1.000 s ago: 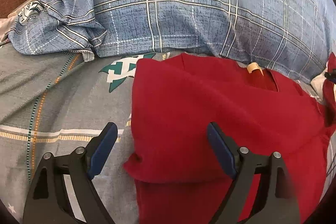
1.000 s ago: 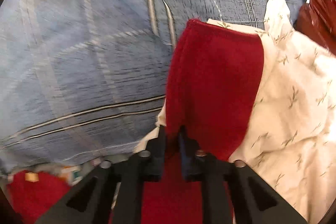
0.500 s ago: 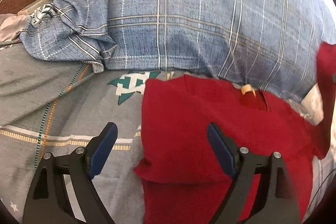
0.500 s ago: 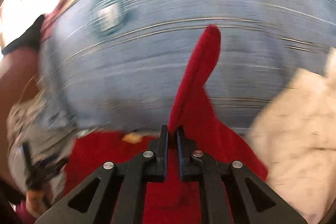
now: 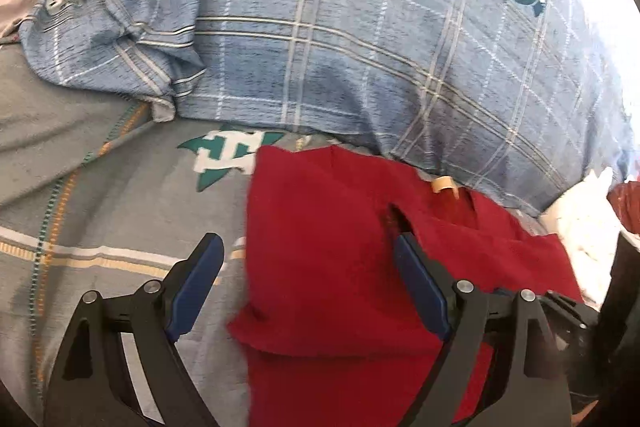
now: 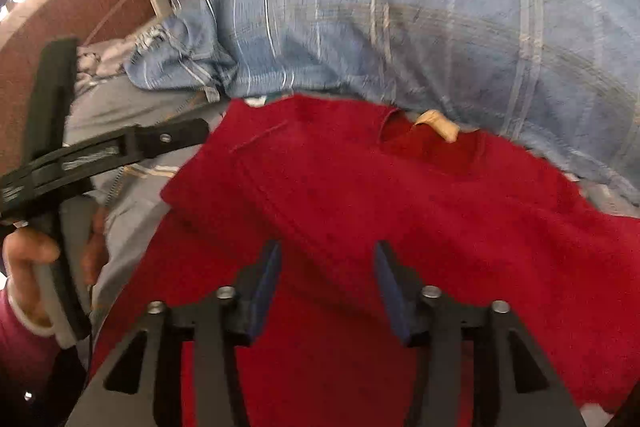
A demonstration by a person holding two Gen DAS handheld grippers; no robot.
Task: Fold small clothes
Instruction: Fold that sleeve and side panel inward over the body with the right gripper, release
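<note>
On the grey bed sheet [image 5: 100,195], a red shirt [image 5: 332,247] lies partly folded below a blue plaid pillow [image 5: 360,27]; the left tool [image 5: 304,291] hangs wide open over its edge; the right tool [image 6: 326,291] is spread above it, gripping nothing.

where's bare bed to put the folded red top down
The free patch is the grey bedsheet left of the red shirt, bordered above by the blue plaid pillow and crumpled plaid fabric. The right is crowded: white cloth butts against the shirt. Both the left gripper and right gripper are open over the shirt.
</note>
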